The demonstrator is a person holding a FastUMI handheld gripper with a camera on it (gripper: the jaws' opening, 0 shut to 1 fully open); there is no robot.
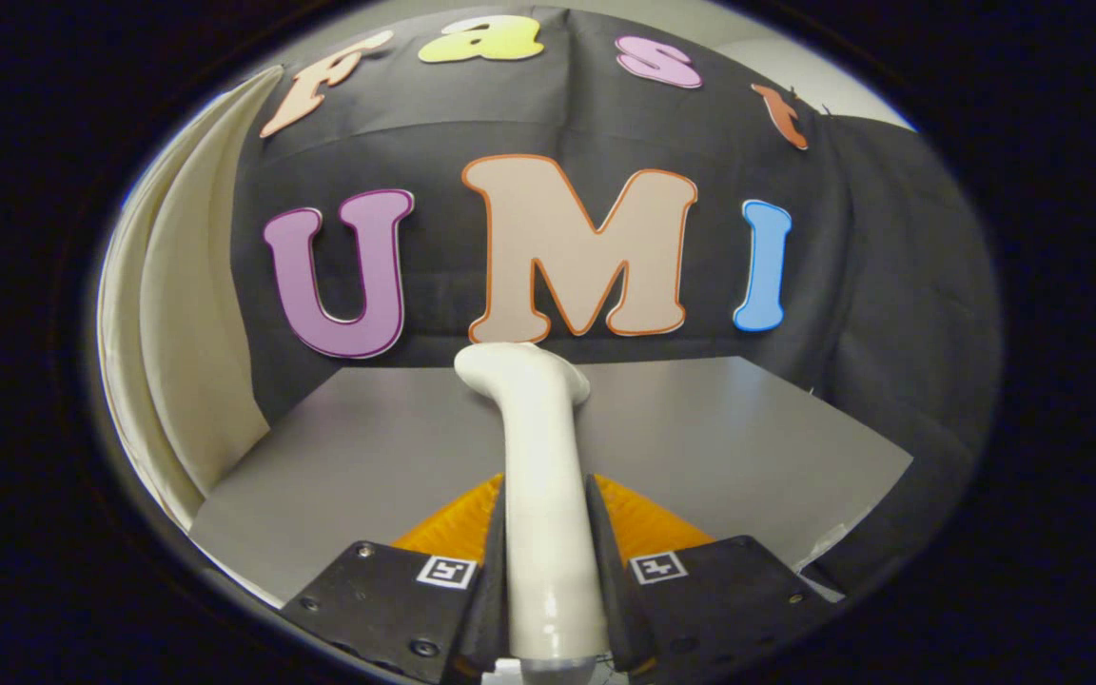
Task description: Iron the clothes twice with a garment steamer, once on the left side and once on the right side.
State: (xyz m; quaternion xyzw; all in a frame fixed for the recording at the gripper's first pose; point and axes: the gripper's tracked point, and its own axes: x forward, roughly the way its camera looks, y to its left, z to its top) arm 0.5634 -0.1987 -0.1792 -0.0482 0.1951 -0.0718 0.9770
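Where the claw (548,561) clamps it, a smooth cream garment steamer (540,476), head bent forward

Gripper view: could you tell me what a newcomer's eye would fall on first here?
The white garment steamer stands out first, clamped between the fingers of the gripper, its bent head reaching ahead over the grey table. Beside the fingers, an orange cloth lies on that table, and a cream curtain hangs beyond.

The garment steamer (545,495) hid most of the orange clothes (648,523) behind its handle, and its head faced away, so the steam plate could not be seen. The gripper (548,609) covered the handle's lower sides and the bench's (748,428) near edge.
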